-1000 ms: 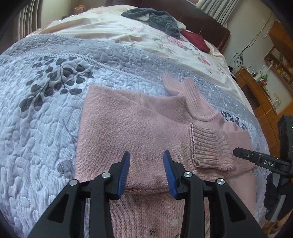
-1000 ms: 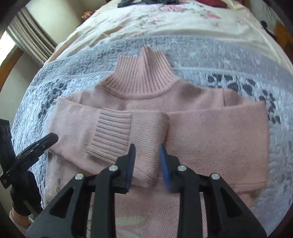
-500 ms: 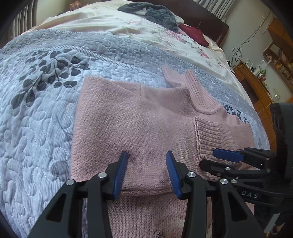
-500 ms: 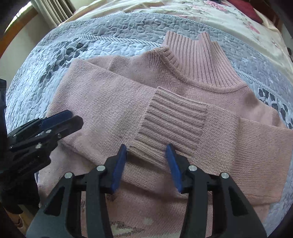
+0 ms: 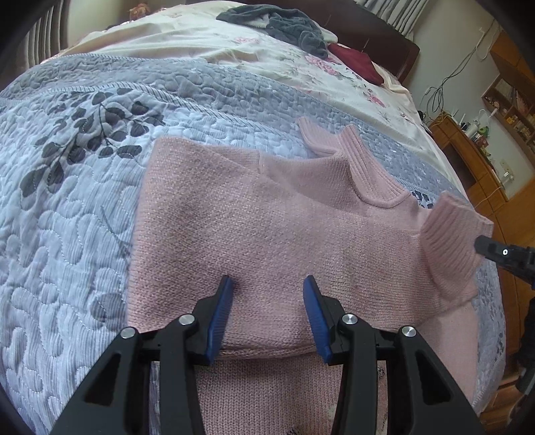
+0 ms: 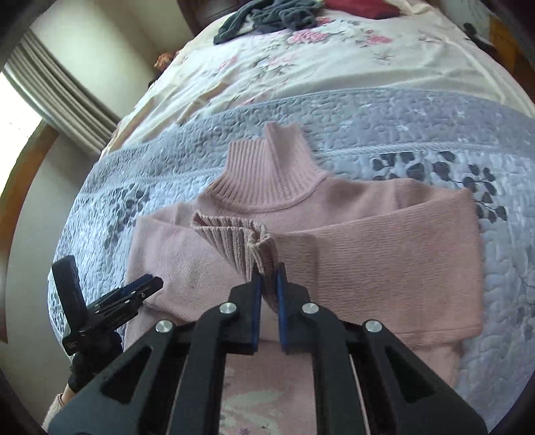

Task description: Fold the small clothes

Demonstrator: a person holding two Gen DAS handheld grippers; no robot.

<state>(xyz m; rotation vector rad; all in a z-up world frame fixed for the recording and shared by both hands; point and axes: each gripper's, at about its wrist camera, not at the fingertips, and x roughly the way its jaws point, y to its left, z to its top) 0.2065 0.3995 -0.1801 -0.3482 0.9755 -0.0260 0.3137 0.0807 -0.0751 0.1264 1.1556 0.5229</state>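
A pink knitted sweater (image 5: 267, 227) with a ribbed high collar (image 6: 267, 177) lies flat on a bed, on a grey-blue quilted bedspread (image 5: 73, 207) printed with dark leaves. Everything here is placed relative to the sweater. Its collar points toward the far end of the bed, and its sleeves are folded across the chest.

The right gripper (image 6: 266, 287) sits over the middle of the chest. Its blue-padded jaws are closed on the ribbed cuff (image 6: 240, 241) of one sleeve, which bunches and lifts a little off the sweater body.

The left gripper (image 5: 265, 301) is poised low over the other folded sleeve, near that sleeve's lower edge. Its jaws are spread apart and hold nothing; whether the tips touch the knit cannot be told.

Beyond the collar, well apart from the sweater, lie a cream floral sheet (image 6: 334, 67), a heap of dark grey clothes (image 5: 281, 23) and a dark red garment (image 5: 354, 60).

The sweater looks soft, light and limp. It will likely sag and stretch when lifted, and thin pinches may slip or pull the knit out of shape. The thicker ribbed cuffs, hem and folded edges seem the safest places to grip, taking two layers at once so the fold stays together.
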